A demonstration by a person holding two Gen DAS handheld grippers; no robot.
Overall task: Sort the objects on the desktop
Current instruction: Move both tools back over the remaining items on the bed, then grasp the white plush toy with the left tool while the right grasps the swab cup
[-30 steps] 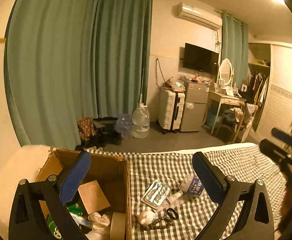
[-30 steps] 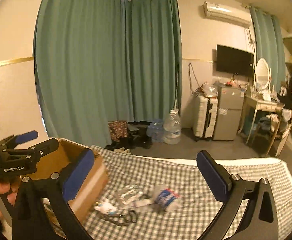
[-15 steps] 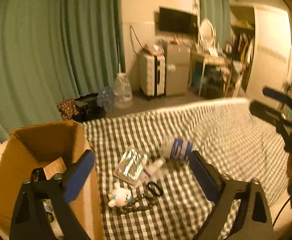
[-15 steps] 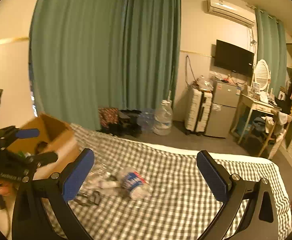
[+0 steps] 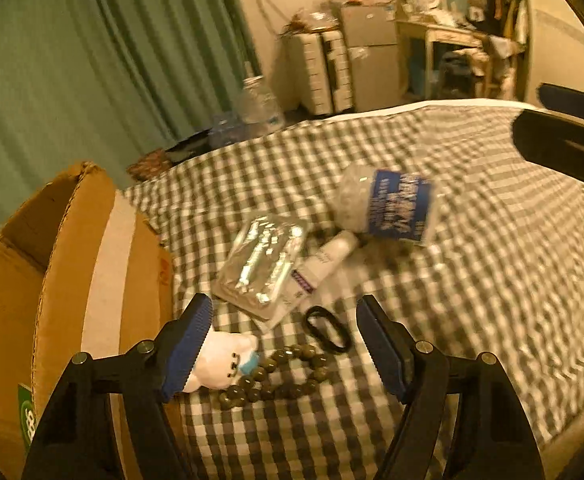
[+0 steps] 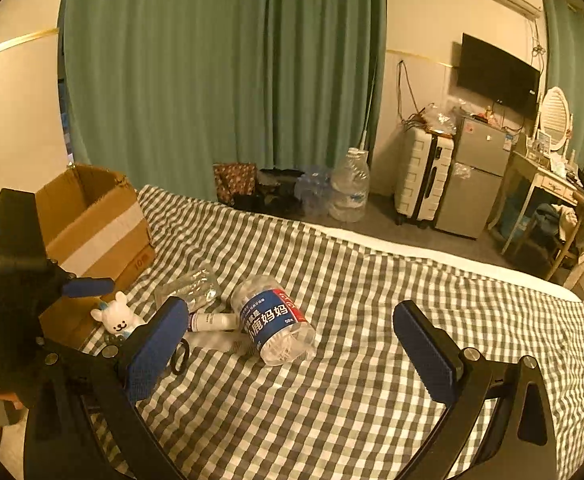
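Note:
On the checked cloth lie a white bear toy (image 5: 224, 360), a bead bracelet (image 5: 276, 376), a black hair tie (image 5: 328, 328), a clear blister pack (image 5: 264, 264), a small white tube (image 5: 324, 260) and a blue-labelled plastic jar (image 5: 392, 204) on its side. My left gripper (image 5: 284, 348) is open, low over the bracelet, with the bear by its left finger. My right gripper (image 6: 292, 344) is open and empty, above the cloth near the jar (image 6: 272, 324). The bear (image 6: 116, 320) and the tube (image 6: 212, 322) also show there.
An open cardboard box (image 5: 52, 280) stands at the cloth's left edge; it also shows in the right wrist view (image 6: 92, 216). Beyond the bed are green curtains, a water jug (image 6: 350, 188), a suitcase (image 6: 422, 176) and a small fridge (image 6: 476, 172).
My left gripper has tipped down and come close over the bear and the bracelet. My right gripper has shifted, so the jar now lies between its fingers in view.

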